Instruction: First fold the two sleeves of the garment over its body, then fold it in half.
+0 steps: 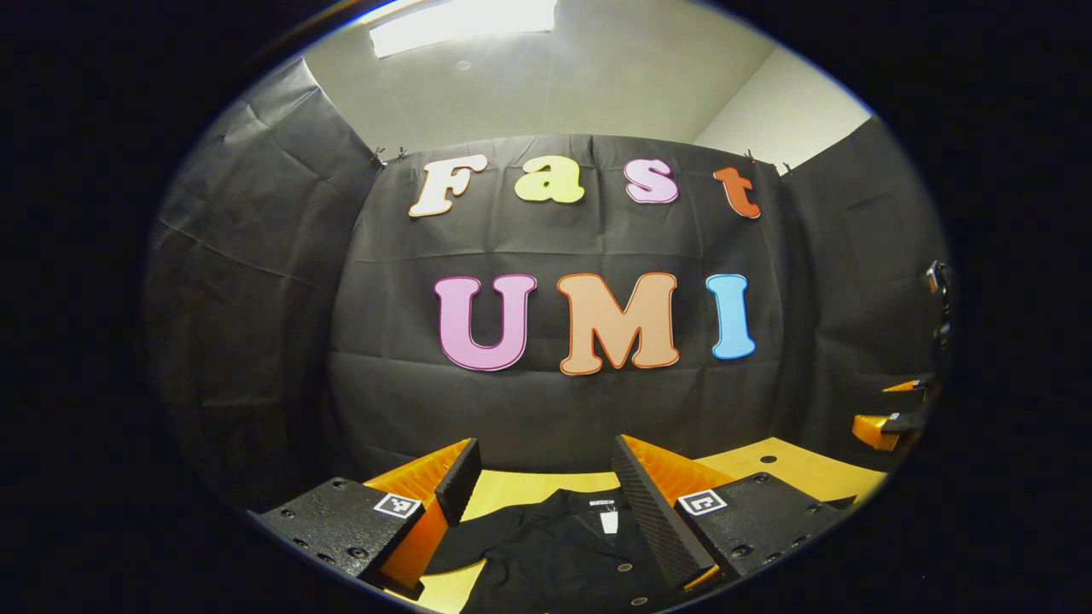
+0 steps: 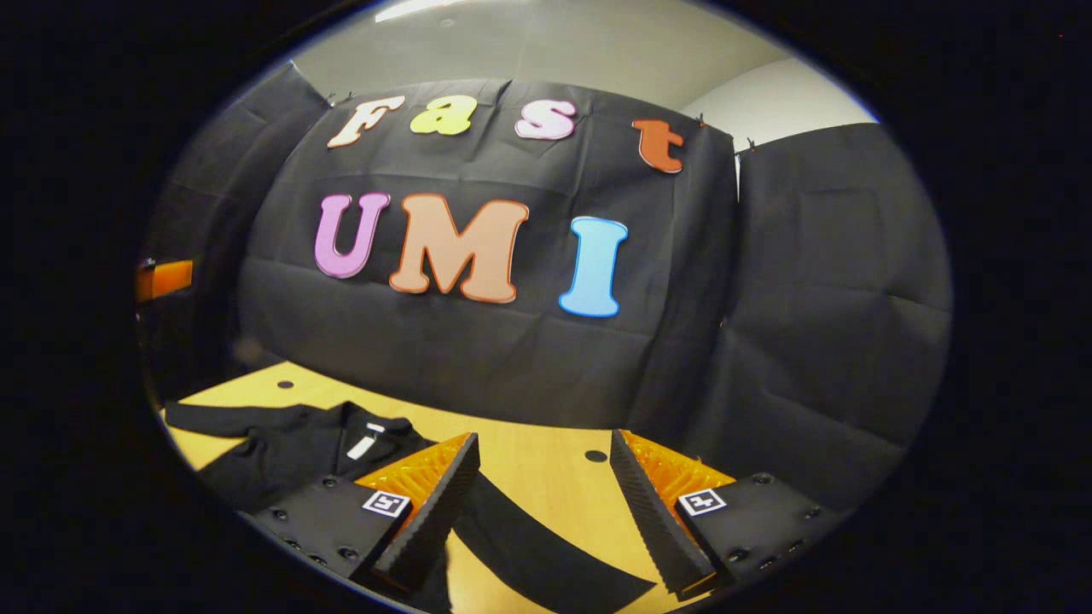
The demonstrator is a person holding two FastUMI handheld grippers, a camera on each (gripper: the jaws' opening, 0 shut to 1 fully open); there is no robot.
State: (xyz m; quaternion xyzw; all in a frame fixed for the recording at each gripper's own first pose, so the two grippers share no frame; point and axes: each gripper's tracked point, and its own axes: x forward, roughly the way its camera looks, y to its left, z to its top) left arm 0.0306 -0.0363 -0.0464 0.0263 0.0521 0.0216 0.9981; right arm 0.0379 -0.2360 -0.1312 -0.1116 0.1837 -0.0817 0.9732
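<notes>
- Right claw [image 2: 542, 512] sits closest in the right gripper view, fingers spread wide, nothing between them, hovering over the wooden bench [image 2: 546, 465].
- Just beyond those fingers a black sleeve [image 2: 546, 546] runs diagonally away from the shirt body, crossing under the gap and ending near the claw's right finger.
- Black button-up shirt [image 2: 299, 448] lies flat on the bench to the left of this claw, collar and white neck tag [image 2: 362, 446] facing the booth wall; its other sleeve [image 2: 213, 418] stretches off the far side.
- Left claw [image 1: 542, 503] is wide open too and empty, poised right over the shirt's collar and button placket [image 1: 563, 546].
- Judging by this, no sleeve is folded yet. The spread sleeve sits nearest the right claw, so that hand looks best placed to pinch its end and carry it left over the body.
</notes>
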